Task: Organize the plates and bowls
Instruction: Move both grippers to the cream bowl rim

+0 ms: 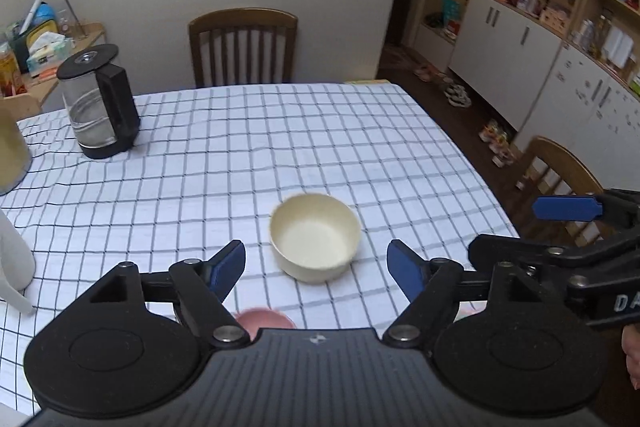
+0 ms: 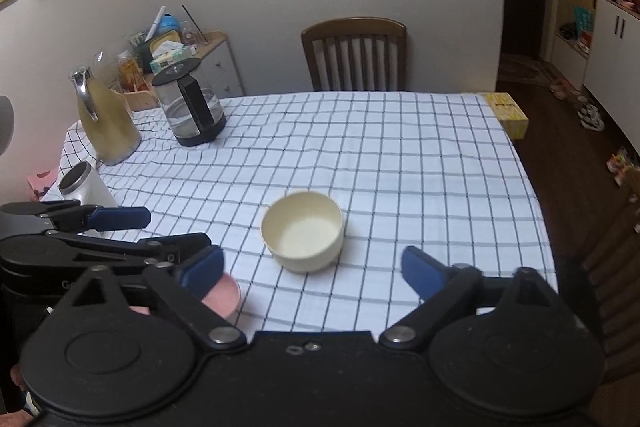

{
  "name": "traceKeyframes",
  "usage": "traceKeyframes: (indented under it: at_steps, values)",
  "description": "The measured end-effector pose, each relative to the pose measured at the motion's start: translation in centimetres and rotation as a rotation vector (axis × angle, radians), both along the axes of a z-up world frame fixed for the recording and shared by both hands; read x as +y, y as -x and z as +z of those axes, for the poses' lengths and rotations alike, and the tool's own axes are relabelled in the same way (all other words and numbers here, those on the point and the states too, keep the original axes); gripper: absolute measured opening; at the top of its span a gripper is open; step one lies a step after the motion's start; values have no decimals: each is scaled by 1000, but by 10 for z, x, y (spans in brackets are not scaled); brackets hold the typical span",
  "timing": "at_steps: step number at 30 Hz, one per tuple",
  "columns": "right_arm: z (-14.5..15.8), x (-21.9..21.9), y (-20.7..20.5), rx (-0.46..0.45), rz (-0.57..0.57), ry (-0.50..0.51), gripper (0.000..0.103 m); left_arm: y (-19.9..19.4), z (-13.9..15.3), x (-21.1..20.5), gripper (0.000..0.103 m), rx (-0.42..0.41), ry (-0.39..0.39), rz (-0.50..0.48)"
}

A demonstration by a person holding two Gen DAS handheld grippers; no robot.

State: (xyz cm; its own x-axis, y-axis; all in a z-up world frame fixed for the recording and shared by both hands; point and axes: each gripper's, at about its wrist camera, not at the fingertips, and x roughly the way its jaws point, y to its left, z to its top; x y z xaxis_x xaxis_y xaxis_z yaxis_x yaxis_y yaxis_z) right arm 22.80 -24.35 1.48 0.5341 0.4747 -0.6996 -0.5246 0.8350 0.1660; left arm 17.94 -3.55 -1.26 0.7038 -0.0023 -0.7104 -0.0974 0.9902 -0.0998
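Both grippers hang above the near side of the table w/ checked cloth (image 1: 320,131), side by side, and both point down at an angle toward the cream bowl (image 1: 315,242). The left gripper (image 1: 316,267) has its blue fingers apart, nothing between the pads; the right gripper (image 2: 312,267) is spread even wider, also empty. The cream bowl stands upright and alone on the cloth, approx. in the middle of the near half, apart from both grippers. A pink dish (image 2: 224,297) lies closer to the person, just under the left gripper and mostly hidden by the gripper bodies, so I cannot tell if it is a plate or a bowl, nor if something is stacked on it. The kettle (image 1: 98,103), the yellowish jug (image 2: 106,123) and a white bottle (image 2: 86,187) stand at the far left, well apart from the work. My judgement: one piece is released and the step in hand is the reach for the cream bowl, i.e. the task is not yet finished. The next move needs one gripper to come lower over the rim, one finger inside and one outside the wall, then close firmly; the wall looks smooth, so a shallow grip may slip.
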Motion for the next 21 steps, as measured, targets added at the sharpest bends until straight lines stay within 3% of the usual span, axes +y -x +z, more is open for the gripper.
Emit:
traceKeyframes:
  at_steps: [10, 21]
  values:
    - [-38, 24, -64, 28, 24, 35, 103, -66, -41, 32, 79, 91, 64, 70]
    - [-101, 49, -123, 135, 24, 115, 100, -126, -100, 43, 79, 223, 9, 153]
